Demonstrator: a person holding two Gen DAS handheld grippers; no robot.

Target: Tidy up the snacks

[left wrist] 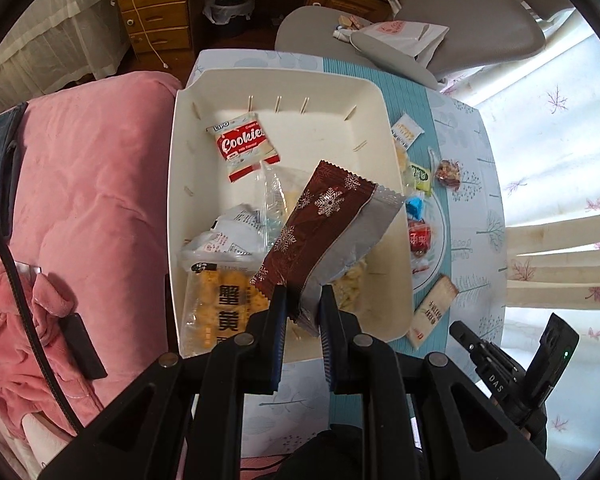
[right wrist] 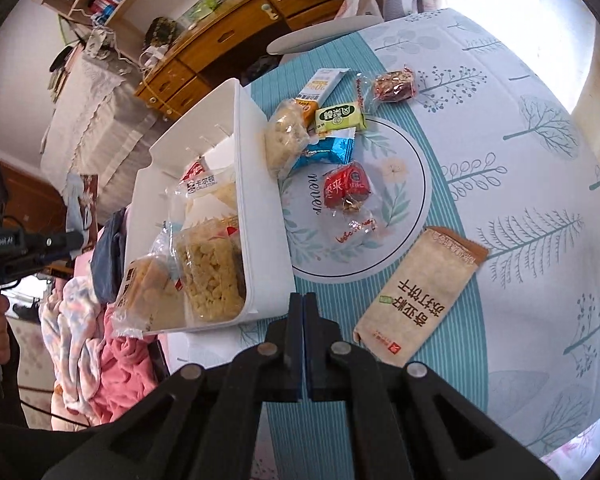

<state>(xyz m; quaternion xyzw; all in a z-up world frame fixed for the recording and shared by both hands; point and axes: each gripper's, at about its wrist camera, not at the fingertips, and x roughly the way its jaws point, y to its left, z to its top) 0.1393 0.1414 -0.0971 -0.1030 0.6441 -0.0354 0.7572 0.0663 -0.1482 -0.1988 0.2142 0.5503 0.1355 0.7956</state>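
My left gripper (left wrist: pixel 303 300) is shut on the lower end of a brown snowflake-print snack packet (left wrist: pixel 320 224) and holds it above the white bin (left wrist: pixel 284 84). The bin holds a red Cookies packet (left wrist: pixel 242 144), an orange cracker bag (left wrist: pixel 216 304) and other packets. My right gripper (right wrist: pixel 303 300) is shut and empty, low over the table beside the bin's near corner (right wrist: pixel 260 216). Loose snacks lie to the bin's right: a beige biscuit packet (right wrist: pixel 416 292), a red candy (right wrist: pixel 346 186), a blue packet (right wrist: pixel 332 152), a green packet (right wrist: pixel 338 116) and a rice puff bar (right wrist: pixel 286 136).
A pink blanket (left wrist: pixel 88 184) lies left of the bin. A grey chair (left wrist: pixel 460 20) with a white bag stands behind the table. A wooden desk (left wrist: pixel 160 4) is at the back. The tablecloth (right wrist: pixel 520 160) has a tree print and runs to the window side.
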